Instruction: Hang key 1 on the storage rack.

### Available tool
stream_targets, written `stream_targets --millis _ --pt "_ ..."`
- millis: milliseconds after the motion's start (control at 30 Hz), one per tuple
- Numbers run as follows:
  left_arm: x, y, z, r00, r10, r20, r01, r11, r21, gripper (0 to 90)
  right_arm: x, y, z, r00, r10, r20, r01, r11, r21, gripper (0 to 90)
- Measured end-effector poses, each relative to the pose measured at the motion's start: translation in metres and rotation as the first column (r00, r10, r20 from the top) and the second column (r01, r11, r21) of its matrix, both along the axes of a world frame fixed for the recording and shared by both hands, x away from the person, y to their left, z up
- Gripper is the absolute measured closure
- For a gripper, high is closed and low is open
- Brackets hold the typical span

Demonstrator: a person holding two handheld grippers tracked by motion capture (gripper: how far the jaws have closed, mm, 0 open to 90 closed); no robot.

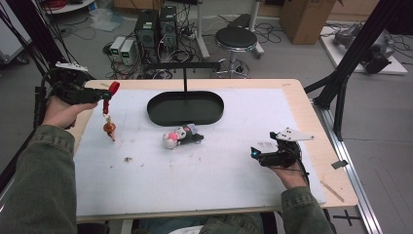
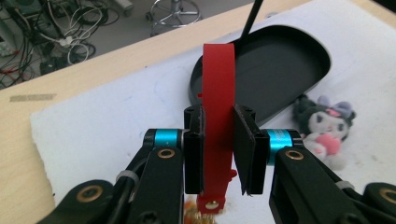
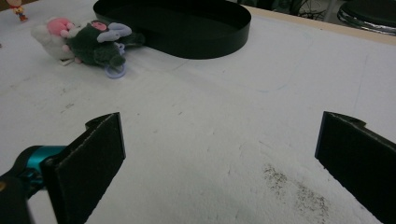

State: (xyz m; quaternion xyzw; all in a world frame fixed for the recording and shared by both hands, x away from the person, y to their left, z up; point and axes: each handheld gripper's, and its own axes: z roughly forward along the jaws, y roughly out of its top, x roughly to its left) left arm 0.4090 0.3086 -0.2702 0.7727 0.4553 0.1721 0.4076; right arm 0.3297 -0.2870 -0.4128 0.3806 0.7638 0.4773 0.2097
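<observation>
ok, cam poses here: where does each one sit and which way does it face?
High view: above the person's side, facing forward and down on the table; forearms, left gripper, right gripper.
Left gripper view: on that gripper, along jaws shut on the red strap.
Right gripper view: low over the table, between open jaws.
Shared by all: black tray, plush toy.

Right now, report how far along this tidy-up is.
Done: nothing yet; the black oval tray holds no toy. In hand: the left gripper is shut on the red strap of a small keychain figure, which hangs above the white mat. Left: probably placing it in the tray, then the plush toy, which lies on the mat just in front of the tray. The right gripper is open, over the mat.
</observation>
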Motion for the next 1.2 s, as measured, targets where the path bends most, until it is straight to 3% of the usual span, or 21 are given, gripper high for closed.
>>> stream_targets --millis 200,367,533,767,833,1100,1200 --pt "0.003 -0.006 0.016 0.9997 -0.021 -0.009 0.02 0.9995 -0.024 74.6 0.001 -0.002 0.001 1.0 -0.006 0.002 0.006 1.0 0.012 0.6" --pt "0.007 -0.015 0.026 0.9995 -0.025 -0.022 0.025 0.9995 0.02 74.7 0.004 -0.002 0.0 1.0 0.006 0.006 -0.006 1.0 0.01 0.6" --pt "0.008 -0.033 0.046 0.9991 -0.032 0.028 0.03 0.9972 0.068 74.7 0.004 -0.002 0.001 0.9999 0.013 0.009 -0.013 1.0 0.02 0.6" --pt "0.018 -0.056 0.056 0.9973 -0.061 0.039 0.059 0.9961 0.066 74.7 0.002 -0.002 0.001 0.9999 0.011 0.004 -0.011 1.0 0.025 0.5" --pt "0.021 -0.063 0.059 0.9968 -0.061 0.052 0.057 0.9949 0.083 74.7 0.003 -0.001 0.001 0.9999 0.013 0.007 -0.013 1.0 0.021 0.6" --pt "0.037 -0.091 0.075 0.9902 -0.11 0.086 0.103 0.9913 0.081 74.7 0.003 0.0 0.0 0.9998 0.02 0.004 -0.02 1.0 0.004 0.6" --pt "0.043 -0.098 0.075 0.9897 -0.12 0.078 0.113 0.9902 0.083 74.7 0.003 -0.001 0.0 0.9998 0.018 0.007 -0.018 1.0 0.009 0.6"
